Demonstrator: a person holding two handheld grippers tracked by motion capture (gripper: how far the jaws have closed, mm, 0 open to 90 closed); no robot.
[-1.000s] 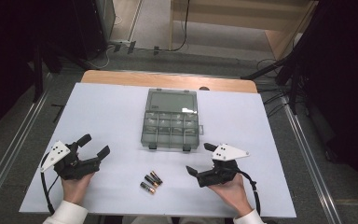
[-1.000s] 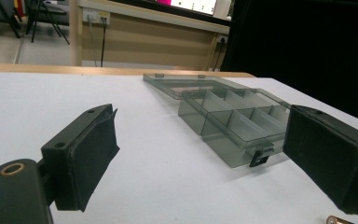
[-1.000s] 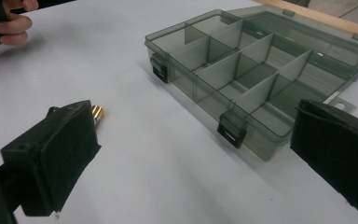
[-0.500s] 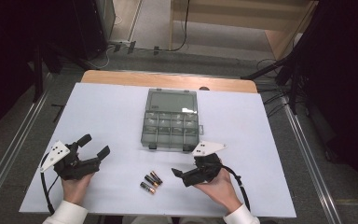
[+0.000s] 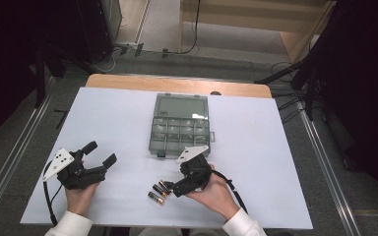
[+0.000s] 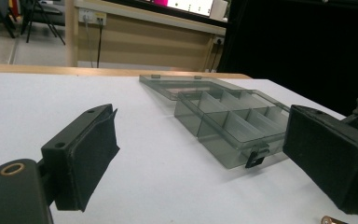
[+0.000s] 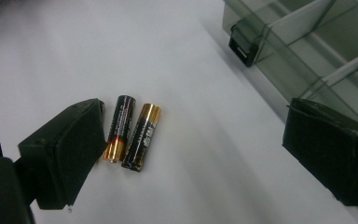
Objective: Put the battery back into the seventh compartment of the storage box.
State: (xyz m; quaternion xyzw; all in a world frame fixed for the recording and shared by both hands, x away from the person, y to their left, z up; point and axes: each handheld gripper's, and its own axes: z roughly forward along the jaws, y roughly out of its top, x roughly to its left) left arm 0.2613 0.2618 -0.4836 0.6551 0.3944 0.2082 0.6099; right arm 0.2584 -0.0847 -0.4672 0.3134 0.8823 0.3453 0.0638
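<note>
Where the right tool [image 7: 191,154] gapes wide: two black-and-gold batteries [image 7: 130,131] (side by side), left tool [image 6: 205,158] wide too.

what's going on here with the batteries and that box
A person holds a gripper in each hand at a white table. The right gripper is open, its jaws near the batteries lying loose on the table. The left gripper rests open, off to the side. A clear compartment box lies open behind them, its compartments seemingly empty.

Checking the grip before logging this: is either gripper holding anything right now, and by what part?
Nothing is held. The left gripper and right gripper are both open, with the batteries loose on the table.
</note>
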